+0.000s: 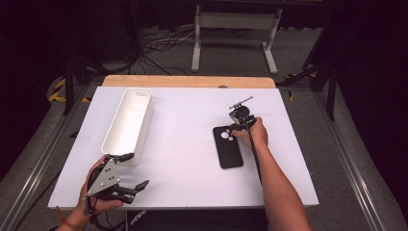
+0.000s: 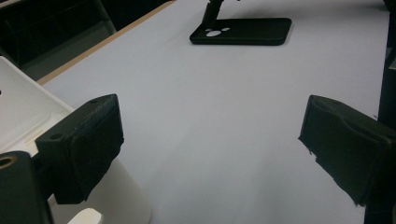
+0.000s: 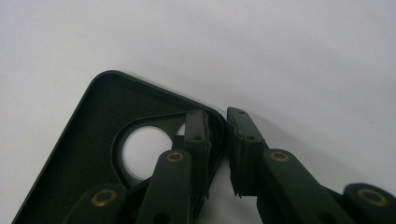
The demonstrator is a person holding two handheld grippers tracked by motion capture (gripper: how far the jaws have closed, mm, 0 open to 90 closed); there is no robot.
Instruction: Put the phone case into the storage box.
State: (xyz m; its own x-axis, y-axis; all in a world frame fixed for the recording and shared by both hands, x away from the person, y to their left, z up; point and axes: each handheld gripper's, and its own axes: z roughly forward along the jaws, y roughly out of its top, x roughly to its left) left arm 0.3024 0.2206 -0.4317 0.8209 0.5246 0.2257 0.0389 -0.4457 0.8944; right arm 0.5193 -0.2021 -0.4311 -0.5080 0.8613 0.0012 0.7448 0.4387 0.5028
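A black phone case [image 1: 227, 149] lies open side up on the white table [image 1: 183, 163], right of centre, its camera holes at the far end. My right gripper [image 1: 234, 129] points down at the case's far right corner. In the right gripper view the case [image 3: 93, 140] has its corner wall between the jaws of this gripper [image 3: 217, 114]: one jaw is inside the case, the other just outside, and a thin gap is left at the inner pad. My left gripper [image 1: 137, 170] rests wide open at the near left with nothing in it; its own view looks across to the case [image 2: 247, 31].
A long white bin [image 1: 129, 120] stands on the table's left side, its near end right beside my left gripper [image 2: 210, 135]; the bin's corner [image 2: 18, 107] shows behind the left jaw. A wooden strip [image 1: 187, 81] runs along the far edge.
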